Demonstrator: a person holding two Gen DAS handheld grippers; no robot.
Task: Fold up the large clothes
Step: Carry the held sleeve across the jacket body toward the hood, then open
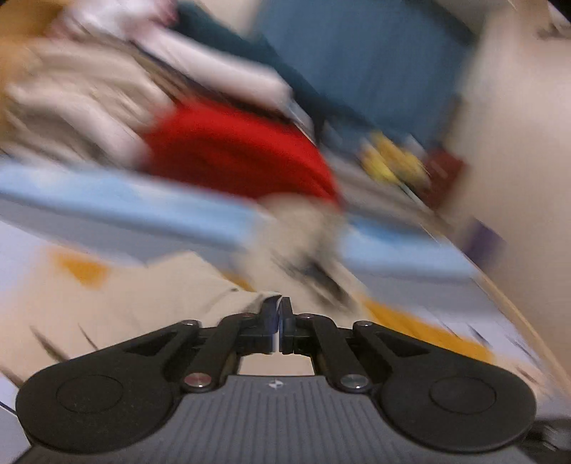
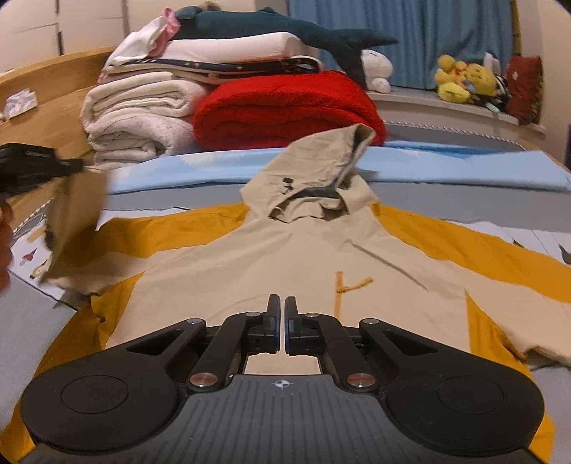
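Beige hoodie [image 2: 303,250] spread flat on the bed [image 2: 464,171], hood up. Left gripper [image 1: 279,303] clamped on a sleeve [image 2: 76,214], lifting it inward; right gripper [image 2: 281,303] together, empty. First fold barely begun, rest to do.

Home bedroom. Bed [image 2: 464,171] with light blue sheet lying across middle; wooden bed frame [image 2: 53,78] curving at far left. Folded bedding sitting at far end: white towels [image 2: 135,117], red fleece blanket [image 2: 285,107], white pillow [image 2: 232,48]. Plush shark [image 2: 271,26] resting on top of stack. Yellow soft toys [image 2: 464,82] sitting on far right ledge. Blue curtain [image 2: 410,25] hanging behind.
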